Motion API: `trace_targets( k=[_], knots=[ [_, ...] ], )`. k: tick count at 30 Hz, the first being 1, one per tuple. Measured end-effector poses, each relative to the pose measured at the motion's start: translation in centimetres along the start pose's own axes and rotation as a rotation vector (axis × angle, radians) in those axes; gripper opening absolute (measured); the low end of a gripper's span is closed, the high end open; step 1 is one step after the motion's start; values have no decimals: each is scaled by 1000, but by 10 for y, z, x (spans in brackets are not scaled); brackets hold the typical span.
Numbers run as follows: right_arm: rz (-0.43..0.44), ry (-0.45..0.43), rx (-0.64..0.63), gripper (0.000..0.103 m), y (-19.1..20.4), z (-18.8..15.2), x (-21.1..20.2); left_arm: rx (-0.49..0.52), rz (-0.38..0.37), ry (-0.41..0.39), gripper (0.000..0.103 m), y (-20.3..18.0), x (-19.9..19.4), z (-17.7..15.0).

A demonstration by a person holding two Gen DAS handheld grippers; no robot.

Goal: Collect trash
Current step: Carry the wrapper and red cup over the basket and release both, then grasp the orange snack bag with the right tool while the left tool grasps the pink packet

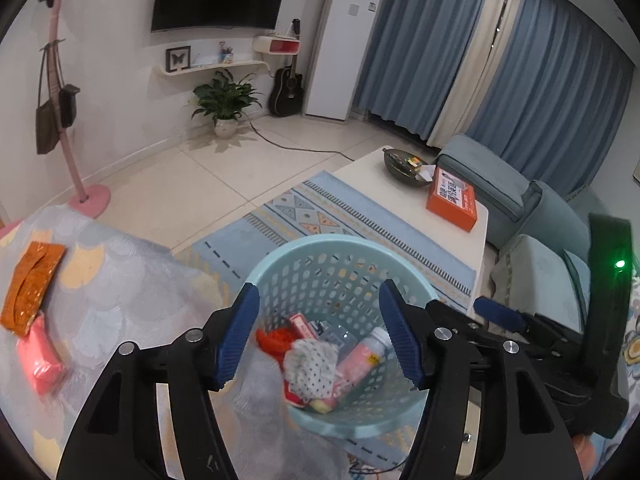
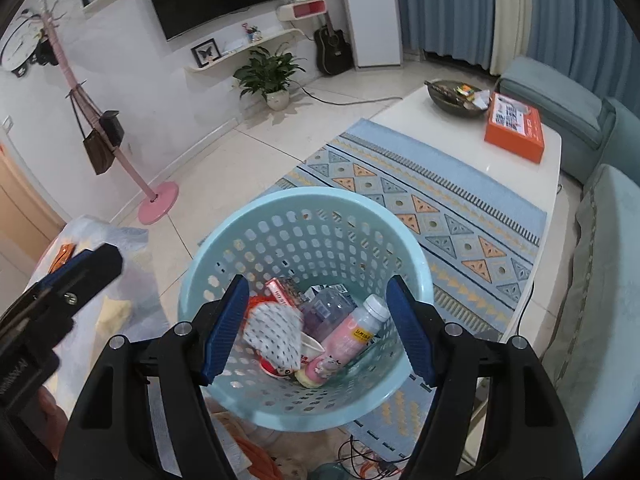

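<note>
A light blue mesh basket (image 1: 320,242) (image 2: 304,196) stands on the floor by a blanket-covered bed. It holds a crumpled white dotted wrapper (image 1: 312,364) (image 2: 276,334), a pink bottle (image 1: 362,356) (image 2: 352,330), red packaging and other bits. My left gripper (image 1: 320,336) hangs open over the basket's mouth with nothing between its blue pads. My right gripper (image 2: 316,332) is open above the same basket, also with nothing in it. On the blanket to the left lie an orange packet (image 1: 32,288) and a pink packet (image 1: 40,356).
A patterned blue rug (image 2: 440,216) lies under the basket. Behind it a white coffee table (image 2: 440,128) carries an orange box (image 2: 514,126) and a dark bowl (image 2: 452,98). A blue sofa (image 1: 532,216) runs along the right. Cables (image 2: 360,460) lie on the floor near me.
</note>
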State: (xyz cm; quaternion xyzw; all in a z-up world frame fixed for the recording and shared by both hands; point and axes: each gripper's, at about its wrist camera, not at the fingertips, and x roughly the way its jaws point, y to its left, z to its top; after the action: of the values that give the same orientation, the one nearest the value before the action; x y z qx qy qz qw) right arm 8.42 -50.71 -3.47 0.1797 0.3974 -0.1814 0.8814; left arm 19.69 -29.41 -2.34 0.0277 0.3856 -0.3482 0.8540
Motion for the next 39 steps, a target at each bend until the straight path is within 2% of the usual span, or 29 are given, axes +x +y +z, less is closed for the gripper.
trace_targets(
  k=[8, 11, 21, 27, 31, 36, 39],
  knots=[
    [21, -94, -95, 68, 38, -2, -38, -45, 15, -34, 61, 24, -34, -14],
    [23, -132, -130, 72, 53, -3, -52, -58, 45, -39, 61, 37, -47, -24],
    [77, -203, -235, 77, 107, -11, -84, -181, 111, -78, 61, 94, -96, -49],
    [158, -185, -272, 79, 139, -17, -86, -238, 173, -88, 61, 130, -125, -70],
    [253, -145, -291, 81, 164, -15, -80, -298, 218, -109, 68, 158, -145, -81],
    [335, -108, -330, 81, 205, -8, -63, -373, 263, -126, 69, 194, -164, -94],
    [383, -55, -342, 81, 231, -4, -45, -406, 289, -128, 69, 214, -170, -101]
  ],
)
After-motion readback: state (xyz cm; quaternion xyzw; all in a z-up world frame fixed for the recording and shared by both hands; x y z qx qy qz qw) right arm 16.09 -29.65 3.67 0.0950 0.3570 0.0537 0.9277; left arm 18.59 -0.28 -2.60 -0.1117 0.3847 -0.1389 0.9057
